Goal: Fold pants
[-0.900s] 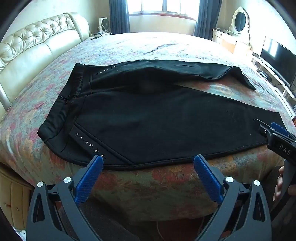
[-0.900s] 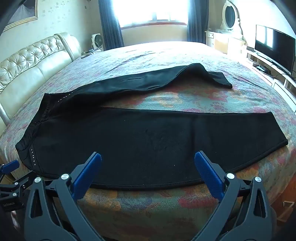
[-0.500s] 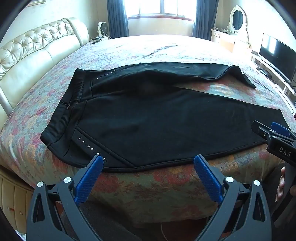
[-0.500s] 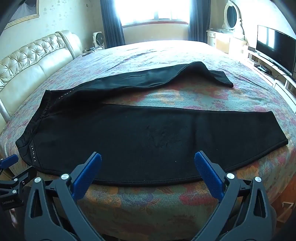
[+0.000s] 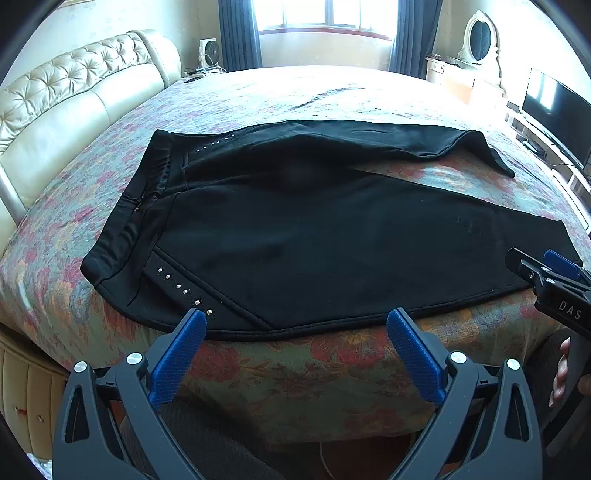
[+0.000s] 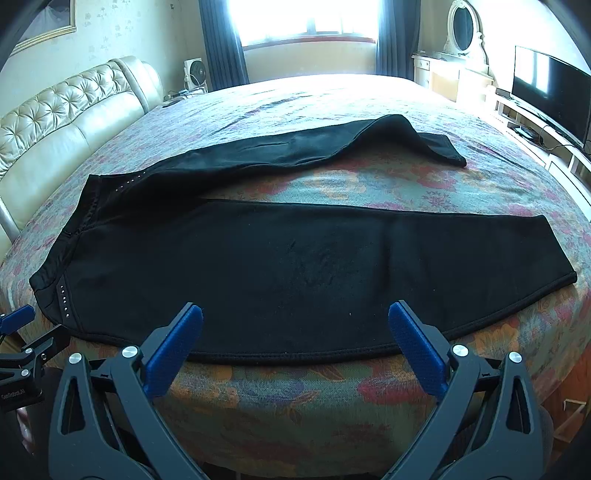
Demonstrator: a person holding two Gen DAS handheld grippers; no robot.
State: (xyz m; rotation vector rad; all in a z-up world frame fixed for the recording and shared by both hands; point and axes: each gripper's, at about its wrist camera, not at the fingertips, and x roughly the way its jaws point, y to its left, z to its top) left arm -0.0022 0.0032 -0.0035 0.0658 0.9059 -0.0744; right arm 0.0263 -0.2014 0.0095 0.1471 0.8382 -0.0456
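Note:
Black pants [image 5: 314, 236] lie spread on the bed, waistband at the left with small studs, the two legs running right and apart. They also show in the right wrist view [image 6: 295, 266]. My left gripper [image 5: 295, 325] is open and empty, just short of the near hem by the studded hip. My right gripper [image 6: 295, 321] is open and empty, over the near edge of the near leg. The right gripper also shows at the right edge of the left wrist view [image 5: 546, 273].
The bed [image 5: 332, 369] has a floral cover and a cream tufted headboard [image 5: 74, 96] at the left. A TV [image 6: 550, 92] on a low stand and a dresser with an oval mirror [image 6: 461, 33] are at the right. A window with dark curtains is at the back.
Both grippers have risen a little and eased back from the bed edge; the pants sit lower and fuller in view. The pants have not moved.

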